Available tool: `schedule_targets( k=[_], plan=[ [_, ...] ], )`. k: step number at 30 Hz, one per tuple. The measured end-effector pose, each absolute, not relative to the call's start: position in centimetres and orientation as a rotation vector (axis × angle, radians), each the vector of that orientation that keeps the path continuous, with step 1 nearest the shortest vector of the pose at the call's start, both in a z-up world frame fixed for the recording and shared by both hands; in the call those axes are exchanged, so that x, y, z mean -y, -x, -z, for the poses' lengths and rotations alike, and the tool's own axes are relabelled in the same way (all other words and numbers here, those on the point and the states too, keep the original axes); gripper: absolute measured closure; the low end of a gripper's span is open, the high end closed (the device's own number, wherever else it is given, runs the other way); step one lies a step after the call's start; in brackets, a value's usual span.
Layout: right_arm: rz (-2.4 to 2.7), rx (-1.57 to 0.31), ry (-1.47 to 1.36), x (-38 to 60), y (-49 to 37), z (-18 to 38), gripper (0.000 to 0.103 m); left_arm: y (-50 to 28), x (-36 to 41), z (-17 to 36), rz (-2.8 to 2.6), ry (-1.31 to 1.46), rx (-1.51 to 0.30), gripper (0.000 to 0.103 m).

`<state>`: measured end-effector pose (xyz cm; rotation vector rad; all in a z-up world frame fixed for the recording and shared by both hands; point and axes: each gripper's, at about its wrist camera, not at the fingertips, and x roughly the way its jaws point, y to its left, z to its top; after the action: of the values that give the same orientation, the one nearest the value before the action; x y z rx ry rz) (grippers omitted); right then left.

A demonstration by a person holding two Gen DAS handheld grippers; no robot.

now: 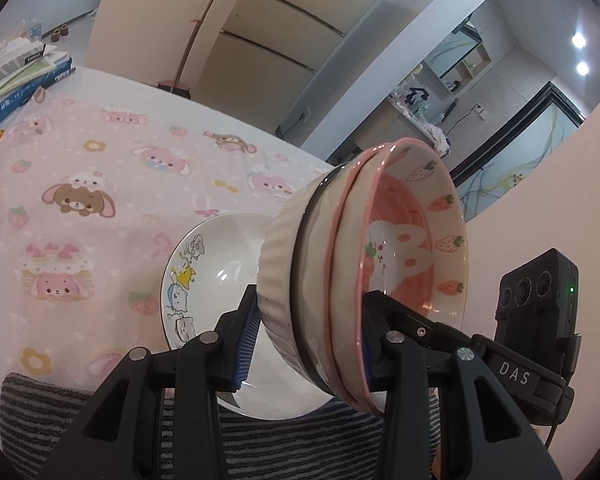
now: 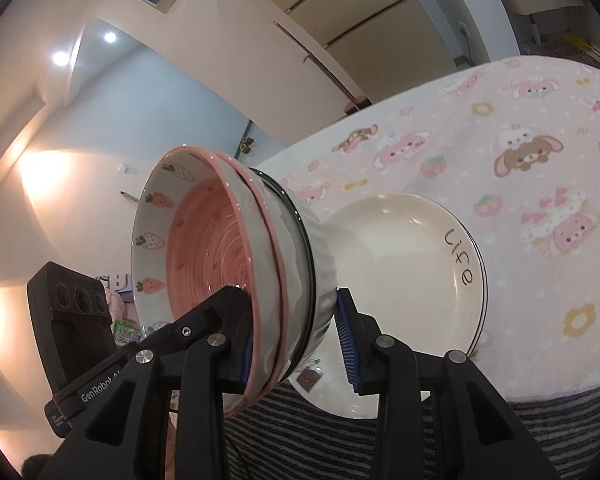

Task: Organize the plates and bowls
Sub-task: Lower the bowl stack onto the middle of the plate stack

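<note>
A stack of nested bowls [image 1: 364, 248] hangs tilted above the table: a pink strawberry bowl [image 2: 204, 240] inside a second pink-rimmed bowl, inside a white ribbed bowl with a black rim [image 1: 280, 268]. My left gripper [image 1: 312, 340] is shut on the stack's wall on one side, with one finger inside and one outside. My right gripper [image 2: 296, 340] is shut on the opposite wall in the same way. Below the stack lies a white plate with cat drawings [image 1: 212, 264], lettered "Life" [image 2: 400, 240] on its other rim.
The table wears a pink cartoon-print cloth [image 1: 100, 184], with a grey striped cloth [image 2: 380, 440] along the near edge under the plate. Books [image 1: 16, 76] are piled at the far left corner. A long-handled tool [image 1: 196, 40] leans on the wall behind.
</note>
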<state>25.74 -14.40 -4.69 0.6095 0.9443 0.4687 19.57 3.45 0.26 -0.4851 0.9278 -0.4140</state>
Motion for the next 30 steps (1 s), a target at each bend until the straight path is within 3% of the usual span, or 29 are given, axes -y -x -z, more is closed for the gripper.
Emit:
schedule_targets(
  k=[30],
  plan=[
    [-0.382, -1.12, -0.612, 14.4, -26.7, 9.5, 0.065, -19.9, -2.2, 4.6, 0.407, 0.503, -1.077, 0.063]
  ],
)
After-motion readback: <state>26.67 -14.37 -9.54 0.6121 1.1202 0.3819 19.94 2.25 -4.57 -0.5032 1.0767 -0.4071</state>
